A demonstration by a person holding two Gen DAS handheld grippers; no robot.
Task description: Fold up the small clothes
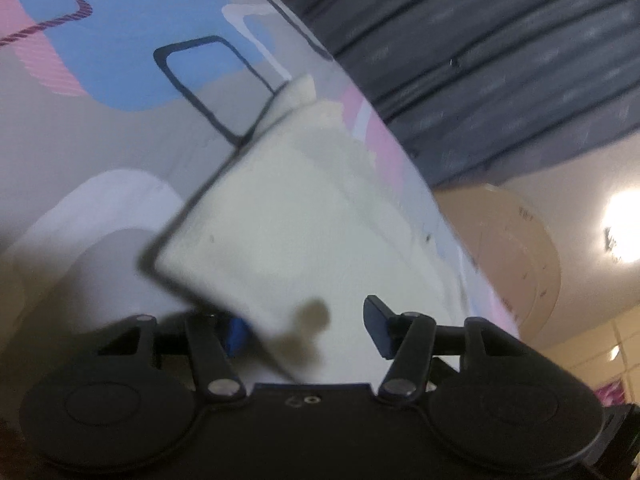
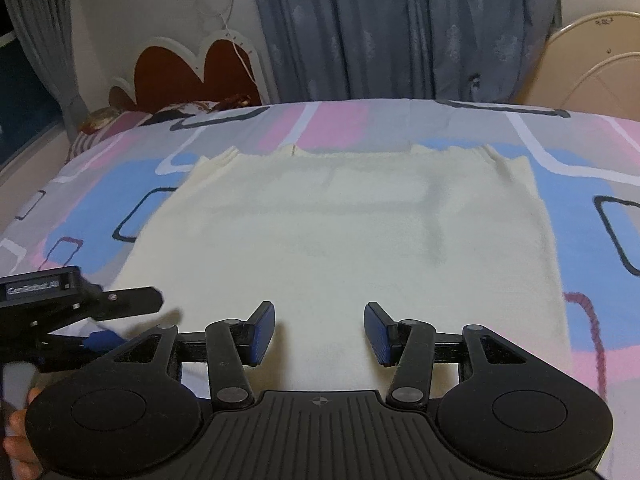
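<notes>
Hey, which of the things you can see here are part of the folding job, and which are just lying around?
Part of the job:
cream garment, spread flat on the bedsheet
left tongs, at its near left corner
right tongs, open above its near edge

Just around:
curtain
red cushion
white cord

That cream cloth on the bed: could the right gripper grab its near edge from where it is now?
Probably yes. The right gripper hangs open just above the cream cloth, nothing lying between. The left gripper works at the near left corner, off to the side.
</notes>
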